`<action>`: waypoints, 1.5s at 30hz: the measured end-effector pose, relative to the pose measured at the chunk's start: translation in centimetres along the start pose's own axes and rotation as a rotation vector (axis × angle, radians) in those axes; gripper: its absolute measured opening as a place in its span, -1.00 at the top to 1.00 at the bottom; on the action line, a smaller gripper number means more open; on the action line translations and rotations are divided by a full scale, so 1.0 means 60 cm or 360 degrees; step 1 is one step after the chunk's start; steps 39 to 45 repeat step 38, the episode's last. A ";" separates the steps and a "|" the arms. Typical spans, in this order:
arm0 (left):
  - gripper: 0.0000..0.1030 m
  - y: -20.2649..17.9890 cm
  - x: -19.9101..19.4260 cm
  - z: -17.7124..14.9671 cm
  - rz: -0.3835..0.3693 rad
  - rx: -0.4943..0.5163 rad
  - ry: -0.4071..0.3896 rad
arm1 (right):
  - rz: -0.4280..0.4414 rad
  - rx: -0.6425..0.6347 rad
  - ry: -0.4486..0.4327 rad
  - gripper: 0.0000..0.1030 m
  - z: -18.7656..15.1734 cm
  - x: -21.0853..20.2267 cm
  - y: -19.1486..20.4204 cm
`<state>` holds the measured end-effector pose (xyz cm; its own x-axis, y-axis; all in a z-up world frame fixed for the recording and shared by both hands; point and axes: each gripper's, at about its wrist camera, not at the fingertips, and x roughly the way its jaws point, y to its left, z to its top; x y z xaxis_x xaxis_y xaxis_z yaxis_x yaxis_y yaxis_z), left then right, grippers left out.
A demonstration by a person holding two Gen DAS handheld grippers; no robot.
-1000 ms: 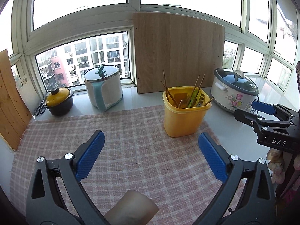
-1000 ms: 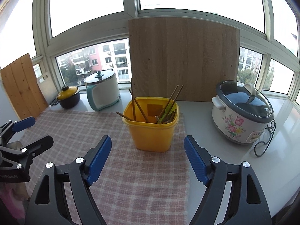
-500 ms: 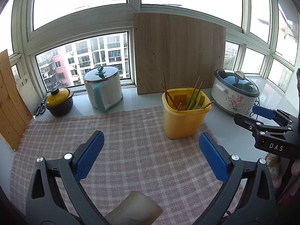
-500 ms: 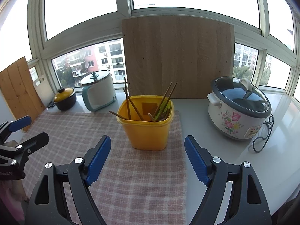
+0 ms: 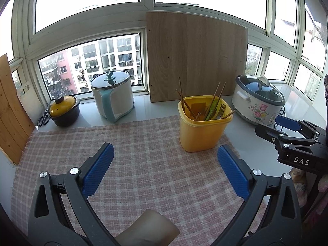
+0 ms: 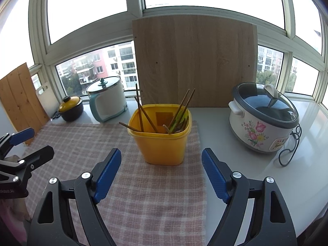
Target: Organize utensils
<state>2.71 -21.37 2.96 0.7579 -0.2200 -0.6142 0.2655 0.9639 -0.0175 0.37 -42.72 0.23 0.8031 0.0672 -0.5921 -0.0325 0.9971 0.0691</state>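
we are easing both grippers, left [image 5: 165, 171] and right [image 6: 161, 173], closer to the yellow bin [image 6: 162, 141] mid-frame, fingers apart and empty; the utensils [image 6: 178, 114] are standing inside it, already gathered.

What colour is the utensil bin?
Yellow; the utensil bin shows best in the right wrist view.

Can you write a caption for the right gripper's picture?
Open right gripper faces a yellow utensil bin of chopsticks on a checked cloth.

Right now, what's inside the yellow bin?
The yellow bin holds wooden chopsticks, a green utensil and a fork. Its wall hides their lower ends.
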 end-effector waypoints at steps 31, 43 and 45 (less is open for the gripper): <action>-0.99 0.009 0.008 0.001 0.0026 0.0001 -0.0002 | -0.0004 0.0020 0.0042 -0.57 -0.002 0.021 0.003; -0.99 0.015 0.006 -0.002 0.0054 0.0010 -0.0023 | -0.0006 0.0017 0.0057 -0.57 -0.002 0.028 0.007; -0.99 0.015 0.006 -0.002 0.0054 0.0010 -0.0023 | -0.0006 0.0017 0.0057 -0.57 -0.002 0.028 0.007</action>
